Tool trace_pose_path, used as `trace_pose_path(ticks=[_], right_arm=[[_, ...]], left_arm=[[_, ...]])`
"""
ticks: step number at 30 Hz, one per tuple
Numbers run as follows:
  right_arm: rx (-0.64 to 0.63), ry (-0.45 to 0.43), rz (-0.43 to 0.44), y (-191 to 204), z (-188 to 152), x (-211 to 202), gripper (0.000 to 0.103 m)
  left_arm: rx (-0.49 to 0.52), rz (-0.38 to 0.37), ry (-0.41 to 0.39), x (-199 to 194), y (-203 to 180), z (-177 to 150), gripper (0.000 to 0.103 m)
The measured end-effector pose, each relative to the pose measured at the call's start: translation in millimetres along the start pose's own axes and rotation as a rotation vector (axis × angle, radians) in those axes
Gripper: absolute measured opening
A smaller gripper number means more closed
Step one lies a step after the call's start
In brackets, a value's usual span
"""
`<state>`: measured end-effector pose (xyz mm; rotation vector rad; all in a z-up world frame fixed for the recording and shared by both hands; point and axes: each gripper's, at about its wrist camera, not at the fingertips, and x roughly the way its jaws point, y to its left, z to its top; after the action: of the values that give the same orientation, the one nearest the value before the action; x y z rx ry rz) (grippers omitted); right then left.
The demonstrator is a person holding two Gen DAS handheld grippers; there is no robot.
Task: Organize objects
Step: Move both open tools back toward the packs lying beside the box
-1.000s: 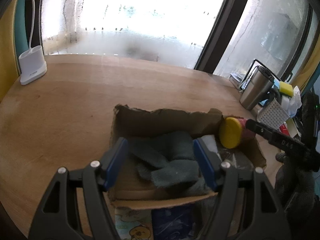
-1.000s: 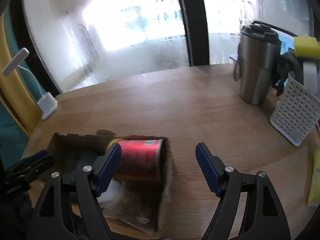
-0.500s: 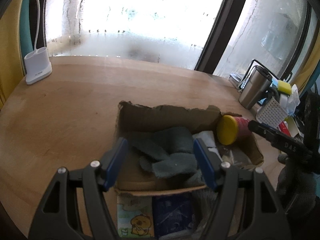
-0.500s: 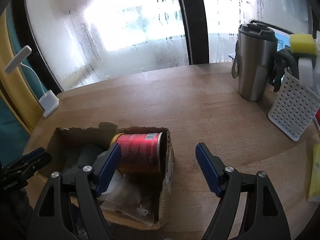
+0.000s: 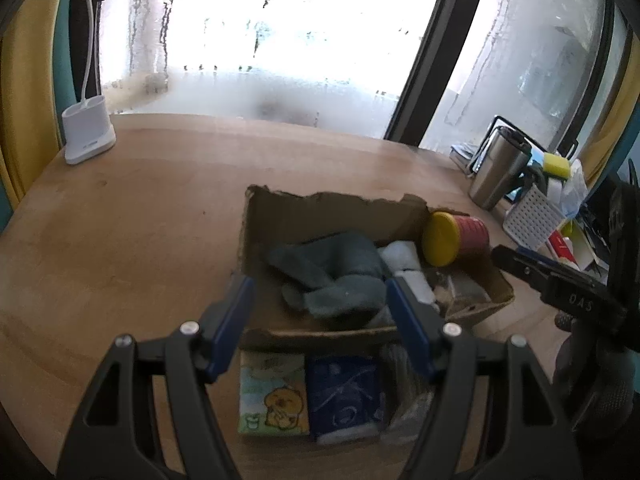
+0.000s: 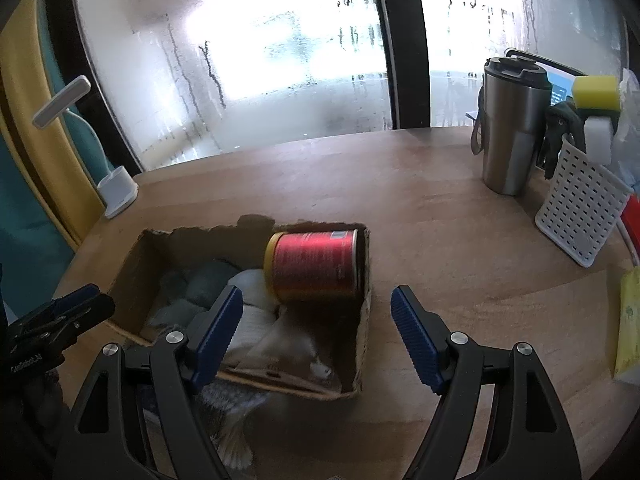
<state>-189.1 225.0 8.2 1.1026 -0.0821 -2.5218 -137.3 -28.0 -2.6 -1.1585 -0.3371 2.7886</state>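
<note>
A torn cardboard box [image 5: 328,208] [image 6: 362,312] sits on the wooden table. Inside lie grey-green cloths [image 5: 336,276] [image 6: 200,284], white cloth [image 5: 400,256] [image 6: 256,308] and a red can with a yellow lid [image 5: 456,238] [image 6: 314,266] on its side at the box's right end. My left gripper [image 5: 320,316] is open, hovering above the box's near edge, nothing between its blue pads. My right gripper [image 6: 316,330] is open too, above the box's near right corner. Each gripper shows at the edge of the other's view. Two small packets, one with a yellow cartoon [image 5: 274,396] and one dark blue [image 5: 344,396], lie in front of the box.
A steel tumbler [image 5: 496,172] [image 6: 512,124], a white perforated basket [image 5: 532,220] [image 6: 580,212] with a yellow sponge [image 6: 596,90] and clutter stand at the right. A white lamp base [image 5: 88,134] [image 6: 118,190] sits far left. A yellow packet [image 6: 628,320] lies at the right edge. Windows behind.
Both grippers have drawn back and slightly up from the box, so the box looks smaller and farther. The packets in front of it have come into view. Jaw widths are unchanged.
</note>
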Motion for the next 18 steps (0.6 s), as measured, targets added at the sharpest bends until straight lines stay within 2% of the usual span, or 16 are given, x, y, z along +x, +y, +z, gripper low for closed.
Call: trace_pose_path(ticks=[18], right_arm=[[-0.019,0.001,0.012,13.0,-25.0,-18.8,0.08]], left_arm=[[0.0,0.002,0.012,-18.2,2.8,-32.4,0.071]])
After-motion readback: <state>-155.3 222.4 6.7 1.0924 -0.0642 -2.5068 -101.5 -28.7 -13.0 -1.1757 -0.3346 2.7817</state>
